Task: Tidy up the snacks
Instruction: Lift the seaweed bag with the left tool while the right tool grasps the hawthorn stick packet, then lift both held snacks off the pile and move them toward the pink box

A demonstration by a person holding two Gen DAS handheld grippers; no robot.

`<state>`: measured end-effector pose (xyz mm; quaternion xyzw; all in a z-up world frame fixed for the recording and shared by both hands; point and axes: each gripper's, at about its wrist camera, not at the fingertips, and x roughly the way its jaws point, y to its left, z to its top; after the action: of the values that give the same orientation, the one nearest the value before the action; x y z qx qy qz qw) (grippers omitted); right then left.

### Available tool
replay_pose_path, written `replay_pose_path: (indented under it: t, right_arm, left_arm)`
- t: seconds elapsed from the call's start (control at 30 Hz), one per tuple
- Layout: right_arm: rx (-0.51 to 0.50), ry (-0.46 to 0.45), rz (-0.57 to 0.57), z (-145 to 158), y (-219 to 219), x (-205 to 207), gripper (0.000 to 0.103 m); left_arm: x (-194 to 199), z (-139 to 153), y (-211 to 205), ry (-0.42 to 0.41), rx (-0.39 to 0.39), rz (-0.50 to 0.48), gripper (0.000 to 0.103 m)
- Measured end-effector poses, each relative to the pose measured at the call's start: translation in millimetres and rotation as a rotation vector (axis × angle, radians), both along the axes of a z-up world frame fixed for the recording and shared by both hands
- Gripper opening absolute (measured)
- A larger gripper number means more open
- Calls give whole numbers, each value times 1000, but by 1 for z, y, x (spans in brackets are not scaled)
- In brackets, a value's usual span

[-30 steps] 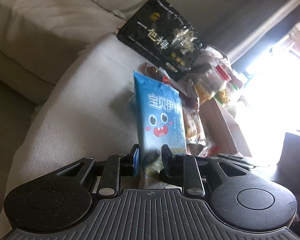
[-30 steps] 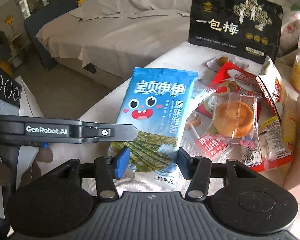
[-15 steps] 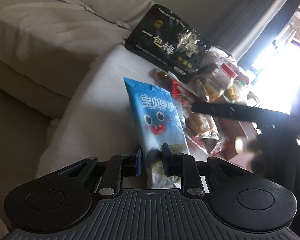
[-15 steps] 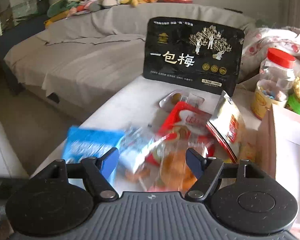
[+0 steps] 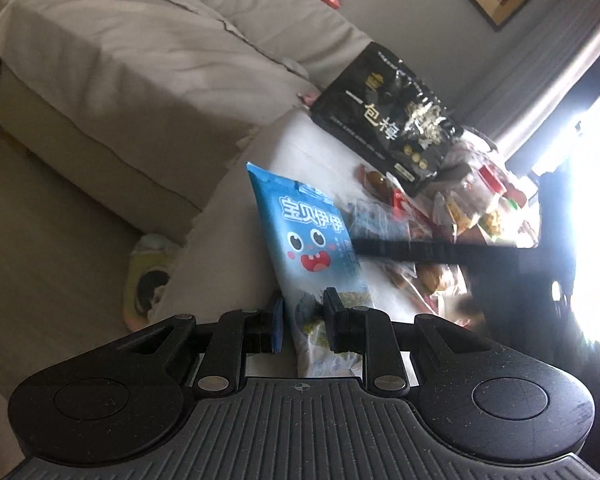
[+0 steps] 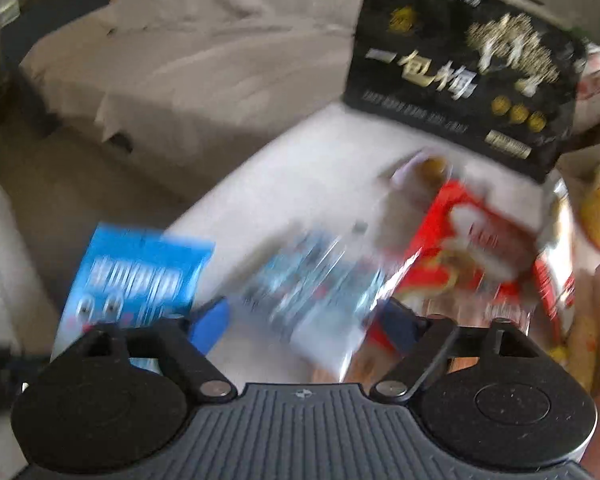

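1. Two grippers at work — the left gripper (image 5: 302, 322) has its fingers clamped on the blue seaweed packet (image 5: 312, 248), lifted above the surface (image 5: 300, 148).
2. Right gripper (image 6: 306, 320) fingers are closing over a clear-wrapped snack (image 6: 316, 284), not yet pinching.
3. Next move, likely — secure it, then sort both.

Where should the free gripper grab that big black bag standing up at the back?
Probably the top edge of the black bag, coming down from above. It stands upright on the white table with its flat face toward us, so the thin top seam sticks up free, while small snacks crowd its bottom.
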<state>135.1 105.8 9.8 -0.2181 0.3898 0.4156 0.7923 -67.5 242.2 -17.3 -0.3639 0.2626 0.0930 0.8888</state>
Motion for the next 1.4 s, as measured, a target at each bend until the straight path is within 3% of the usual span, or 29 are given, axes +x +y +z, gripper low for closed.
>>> replay_pose_path:
  t: [0.07,0.17,0.23,0.43,0.6,0.77,0.87,0.97,1.1,1.4]
  right_arm:
    - [-14,-39,22,1,-12,-10,59]
    - [-11,-22,38,4,-33,-19,45]
    - [-6,-19,42,5,-48,-26,43]
    - [29,4,25,6,-85,-38,43]
    - [25,-79,15,6,-107,-51,43]
    - [93,-51,-1,11,-125,-51,57]
    - [112,-47,-41,9,-122,-41,57]
    - [139,19,-60,1,-112,-29,59]
    - [137,-39,-45,-4,-103,-36,59]
    - [151,-42,-42,-5,-104,-38,58]
  left_arm:
    - [0,1,-1,3,8,-1,25]
    - [2,2,-3,8,14,-5,25]
    - [2,2,-5,9,15,-11,25]
    - [5,4,-13,19,36,-35,25]
    - [12,8,-19,35,55,-50,25]
    - [21,11,-30,40,82,-89,25]
    - [29,11,-33,48,89,-81,25]
    - [40,8,-30,48,82,-73,27]
    - [63,6,-29,27,88,-109,32]
    - [95,8,-38,11,110,-137,39]
